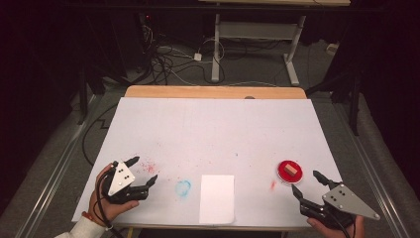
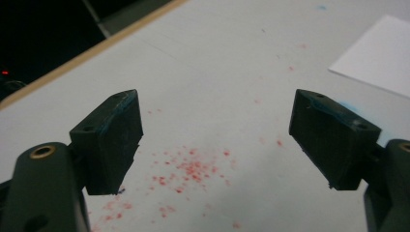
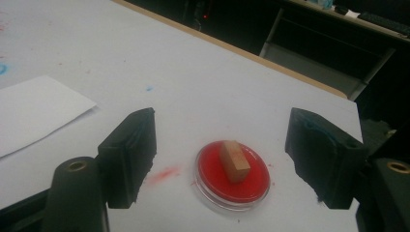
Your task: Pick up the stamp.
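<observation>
right gripper [image 3: 220, 159], jaws wide and empty, aimed at the wooden block [image 3: 235, 160] lying in the red dish [image 3: 212, 181] at its 12 o'clock. risk: an off-centre closure could tip the shallow dish, smearing ink.

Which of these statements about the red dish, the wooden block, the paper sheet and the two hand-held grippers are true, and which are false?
1. The wooden block lies inside the red dish. True.
2. The right hand-held gripper is shut on the block. False: its jaws stand open, apart from the dish and block ahead of them.
3. The white paper sheet lies between the blue smear and the red dish. True.
4. The left hand-held gripper holds the paper sheet. False: its jaws are open with nothing between them, above red specks on the table cover.
5. The dish lies at the far edge of the table. False: it lies near the person's side, at the right.
</observation>
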Tool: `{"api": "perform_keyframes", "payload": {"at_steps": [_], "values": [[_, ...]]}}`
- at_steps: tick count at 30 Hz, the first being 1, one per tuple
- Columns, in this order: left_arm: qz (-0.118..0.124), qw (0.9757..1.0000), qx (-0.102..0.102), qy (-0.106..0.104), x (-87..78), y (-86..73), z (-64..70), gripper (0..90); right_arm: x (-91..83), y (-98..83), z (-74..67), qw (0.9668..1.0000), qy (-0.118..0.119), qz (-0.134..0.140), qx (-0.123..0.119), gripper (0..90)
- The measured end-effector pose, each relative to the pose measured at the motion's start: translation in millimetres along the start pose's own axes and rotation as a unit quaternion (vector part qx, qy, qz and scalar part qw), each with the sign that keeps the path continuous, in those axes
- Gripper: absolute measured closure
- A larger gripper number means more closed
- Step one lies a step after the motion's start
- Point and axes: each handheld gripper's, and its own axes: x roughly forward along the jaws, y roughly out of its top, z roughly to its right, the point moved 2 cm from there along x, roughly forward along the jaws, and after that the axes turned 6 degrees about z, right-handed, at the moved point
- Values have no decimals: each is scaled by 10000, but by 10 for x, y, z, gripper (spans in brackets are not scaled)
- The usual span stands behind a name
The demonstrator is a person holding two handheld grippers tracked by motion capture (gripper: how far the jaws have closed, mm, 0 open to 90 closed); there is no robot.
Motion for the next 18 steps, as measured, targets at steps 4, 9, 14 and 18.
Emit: {"api": "perform_keyframes", "payload": {"at_steps": [4,9,14,18], "values": [[-172,9998,-3,-87,85,-29,5,192,10,-13,20,9999,81,-97,-74,230],[-281,9994,144,-154,78,-66,52,212,47,2,29,9995,126,-217,-202,219],[-275,9995,129,-62,72,-68,43,218,44,30,182,9963,445,-623,-379,352],[-362,9992,117,-80,74,-77,63,218,95,116,405,9927,462,-1080,-280,385]]}}
